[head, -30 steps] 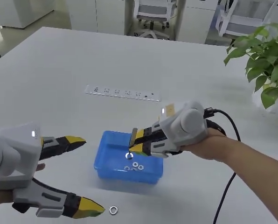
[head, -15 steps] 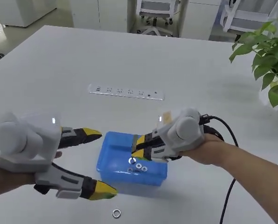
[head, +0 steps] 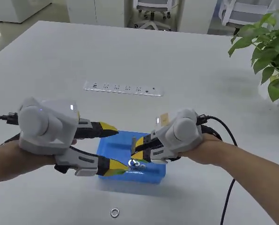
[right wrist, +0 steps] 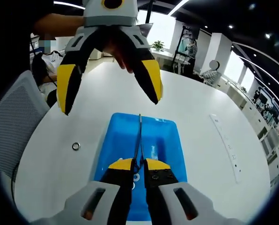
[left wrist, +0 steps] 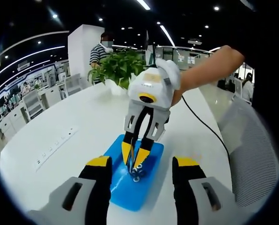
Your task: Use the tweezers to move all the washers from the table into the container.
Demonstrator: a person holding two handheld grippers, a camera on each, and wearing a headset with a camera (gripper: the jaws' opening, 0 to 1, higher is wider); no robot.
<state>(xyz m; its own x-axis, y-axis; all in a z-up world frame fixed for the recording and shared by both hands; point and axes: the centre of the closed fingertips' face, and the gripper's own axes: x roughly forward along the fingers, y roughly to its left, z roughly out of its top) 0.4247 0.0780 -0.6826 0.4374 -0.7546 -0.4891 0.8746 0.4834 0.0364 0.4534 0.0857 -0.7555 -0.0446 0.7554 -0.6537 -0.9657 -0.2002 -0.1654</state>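
My right gripper (head: 137,149) clamps the tweezers (right wrist: 140,133) down into the blue container (head: 107,142), my left gripper (head: 117,150) gapes wide over it, and one washer (head: 114,212) lies outside.

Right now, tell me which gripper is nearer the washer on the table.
Left. The left gripper hangs open over the container's near edge, beyond the washer; the right gripper holds tweezers over its middle.

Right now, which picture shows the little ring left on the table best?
The head view: the washer lies alone on the bare table, clear of the blue container, with its hole plain to see. The right gripper view shows it too, as a smaller, darker ring beside the container.
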